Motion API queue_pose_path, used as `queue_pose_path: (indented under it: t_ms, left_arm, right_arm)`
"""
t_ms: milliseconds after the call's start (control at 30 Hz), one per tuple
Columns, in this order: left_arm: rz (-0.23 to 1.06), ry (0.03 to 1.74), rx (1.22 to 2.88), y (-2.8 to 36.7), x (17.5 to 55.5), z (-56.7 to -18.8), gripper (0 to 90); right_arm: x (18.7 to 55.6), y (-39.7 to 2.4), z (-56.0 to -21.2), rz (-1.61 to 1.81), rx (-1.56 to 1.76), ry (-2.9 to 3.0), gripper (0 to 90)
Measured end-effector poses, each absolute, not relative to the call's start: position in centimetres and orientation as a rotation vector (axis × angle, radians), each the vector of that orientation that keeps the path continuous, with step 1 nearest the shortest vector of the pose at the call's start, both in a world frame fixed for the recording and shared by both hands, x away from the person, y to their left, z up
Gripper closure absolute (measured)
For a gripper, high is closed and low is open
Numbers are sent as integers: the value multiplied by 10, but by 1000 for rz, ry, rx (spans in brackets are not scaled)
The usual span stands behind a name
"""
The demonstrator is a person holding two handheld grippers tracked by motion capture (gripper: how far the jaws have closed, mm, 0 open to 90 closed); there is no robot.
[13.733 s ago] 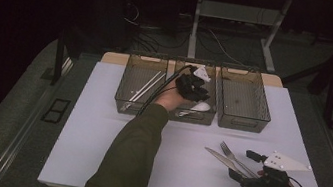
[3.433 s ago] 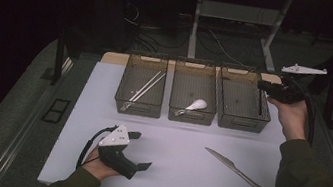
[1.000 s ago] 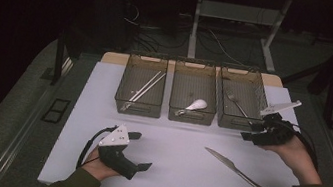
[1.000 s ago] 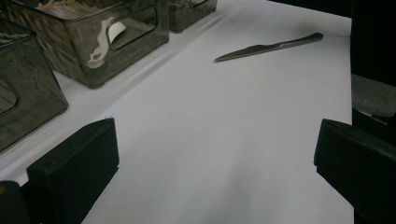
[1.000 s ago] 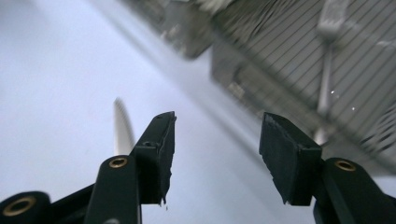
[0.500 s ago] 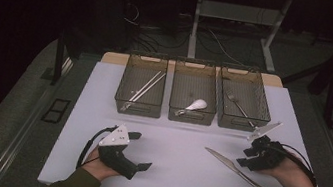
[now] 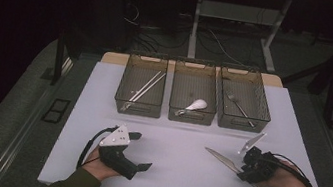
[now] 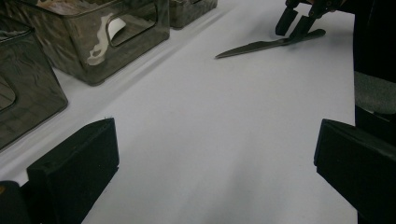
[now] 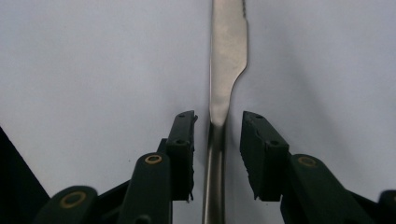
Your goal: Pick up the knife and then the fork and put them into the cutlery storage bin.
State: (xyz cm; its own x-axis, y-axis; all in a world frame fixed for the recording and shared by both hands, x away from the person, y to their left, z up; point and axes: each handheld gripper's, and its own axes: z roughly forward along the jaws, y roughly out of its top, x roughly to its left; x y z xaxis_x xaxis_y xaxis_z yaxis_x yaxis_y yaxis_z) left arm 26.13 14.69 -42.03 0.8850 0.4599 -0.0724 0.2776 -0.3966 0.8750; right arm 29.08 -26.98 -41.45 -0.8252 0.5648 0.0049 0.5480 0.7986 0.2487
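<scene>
Right gripper (image 9: 217, 126): jaws straddled the table knife (image 9: 226, 56) at the handle neck, closing, pads not yet touching | Knife: lay flat on the white table (image 7: 180, 151), near right of the bins | Left gripper (image 7: 138, 149): jaws wide, empty, resting on table.

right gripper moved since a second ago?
Yes. The right gripper dropped from beside the right-hand clear bin toward the person, now straddling the silver table knife, jaws closing, not yet gripping.
</scene>
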Motion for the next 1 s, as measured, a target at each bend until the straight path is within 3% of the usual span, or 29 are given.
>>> queue_pose_path:
  t_ms: [1000]
  left_arm:
    - [206, 530, 2018, 144, 261, -422, 0]
  right_arm:
    - [299, -257, -419, 149, 940, 2969, 795]
